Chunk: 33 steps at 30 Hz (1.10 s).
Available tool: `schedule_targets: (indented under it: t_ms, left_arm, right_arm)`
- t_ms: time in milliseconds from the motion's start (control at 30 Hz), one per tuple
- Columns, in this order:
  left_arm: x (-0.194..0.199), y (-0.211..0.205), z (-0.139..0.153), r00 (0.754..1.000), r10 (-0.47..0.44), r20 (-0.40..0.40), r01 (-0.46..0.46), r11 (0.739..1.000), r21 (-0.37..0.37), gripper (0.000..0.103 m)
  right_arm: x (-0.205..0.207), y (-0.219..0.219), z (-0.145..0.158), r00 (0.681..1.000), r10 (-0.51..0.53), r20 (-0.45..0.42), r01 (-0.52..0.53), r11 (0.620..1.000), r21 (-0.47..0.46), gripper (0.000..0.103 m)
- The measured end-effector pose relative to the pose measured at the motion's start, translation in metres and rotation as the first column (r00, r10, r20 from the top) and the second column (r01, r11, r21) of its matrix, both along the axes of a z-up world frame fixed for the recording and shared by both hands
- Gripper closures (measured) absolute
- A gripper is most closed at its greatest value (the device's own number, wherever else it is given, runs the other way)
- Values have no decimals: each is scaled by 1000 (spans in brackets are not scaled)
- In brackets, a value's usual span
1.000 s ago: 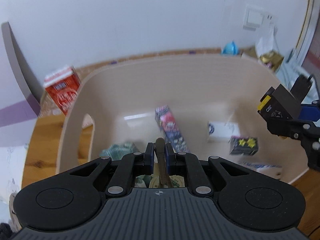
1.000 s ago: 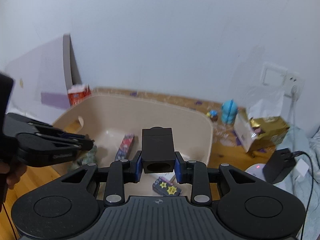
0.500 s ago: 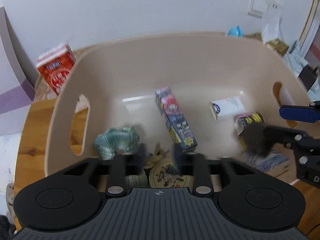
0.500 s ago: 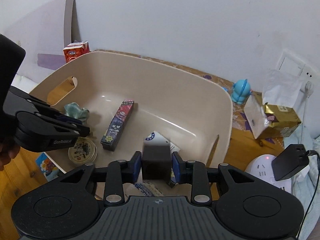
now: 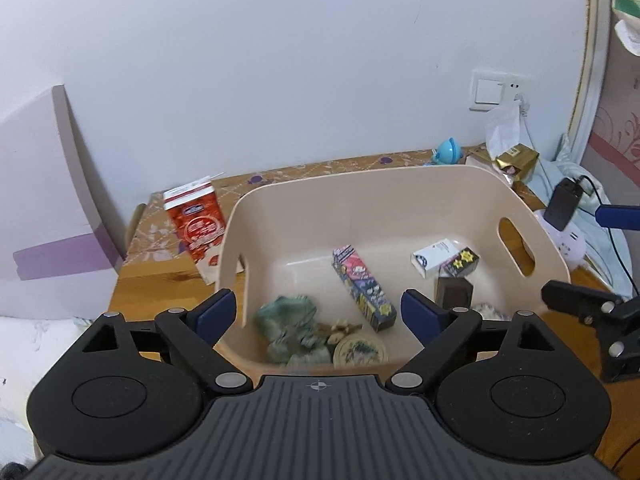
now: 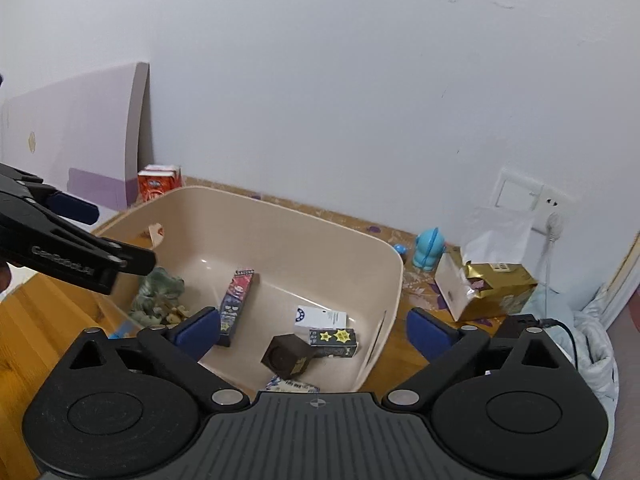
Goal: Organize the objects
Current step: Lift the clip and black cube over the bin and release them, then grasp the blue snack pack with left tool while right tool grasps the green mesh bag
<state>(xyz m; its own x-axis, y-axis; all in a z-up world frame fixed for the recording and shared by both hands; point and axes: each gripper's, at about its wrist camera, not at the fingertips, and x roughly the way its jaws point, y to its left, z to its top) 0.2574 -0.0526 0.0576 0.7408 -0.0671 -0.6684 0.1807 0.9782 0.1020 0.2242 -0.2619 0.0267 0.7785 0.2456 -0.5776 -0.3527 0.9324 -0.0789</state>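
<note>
Right wrist view | we log both grippers, left (image 5: pixel 316 312) and right (image 6: pixel 314 330), spread and empty | dark box (image 6: pixel 286 356) in beige bin (image 6: pixel 280 220) beside star-printed box (image 6: pixel 334 342) | no lettering legible

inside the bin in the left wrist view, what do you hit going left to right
green crumpled toy → long colourful box → white box → black box with yellow stars

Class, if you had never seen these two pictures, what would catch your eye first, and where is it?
The beige tub on the wooden table, holding a long colourful box mid-floor and a dark brown cube near its right end. Both hand-held grippers, left and right, hover open above it.
</note>
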Motion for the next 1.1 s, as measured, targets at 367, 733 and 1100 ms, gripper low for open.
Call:
schedule_targets:
  t_ms: [367, 733, 1100]
  left_arm:
    - [-44, 26, -23, 1000, -4, -19, 5, 999, 44, 10]
    - [-48, 42, -75, 995, 17, -97, -13, 999, 41, 10]
    - [-31, 51, -113, 986, 32, -161, -31, 999, 9, 10]
  right_arm:
    - [-47, 7, -11, 998, 36, -46, -33, 998, 47, 0]
    - [-55, 39, -74, 989, 65, -135, -63, 998, 19, 0]
    - [-42, 79, -122, 977, 95, -191, -92, 995, 22, 0]
